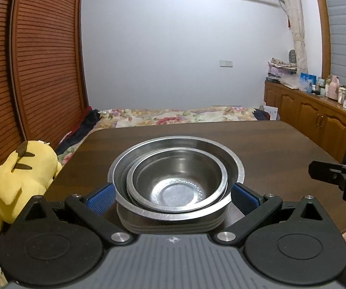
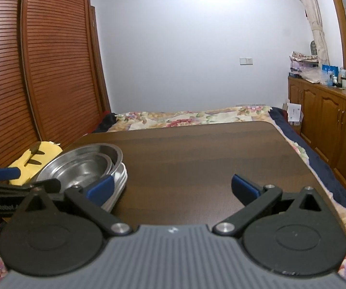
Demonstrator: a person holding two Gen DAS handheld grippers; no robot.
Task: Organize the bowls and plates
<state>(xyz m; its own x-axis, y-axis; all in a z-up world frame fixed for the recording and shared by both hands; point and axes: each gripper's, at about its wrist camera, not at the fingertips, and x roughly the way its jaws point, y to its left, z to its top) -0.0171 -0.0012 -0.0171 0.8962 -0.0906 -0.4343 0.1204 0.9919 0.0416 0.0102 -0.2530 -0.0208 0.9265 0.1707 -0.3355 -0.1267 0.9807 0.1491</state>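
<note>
Left wrist view showed the left gripper (image 1: 173, 198) spread wide around stacked steel bowls (image 1: 176, 178) on the table (image 1: 269, 144), its fingertips hidden behind them; right gripper (image 2: 173, 187) gaped empty.

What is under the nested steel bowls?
The bowls sit on stacked plates, seen only as rim edges, on the table. The plate faces and exact count are covered.

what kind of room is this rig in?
Most likely a bedroom at home, not a kitchen: a bed with a floral bedspread lies behind the dark wooden table, slatted wardrobe doors stand on the left, and a plush toy sits beside the table.
</note>
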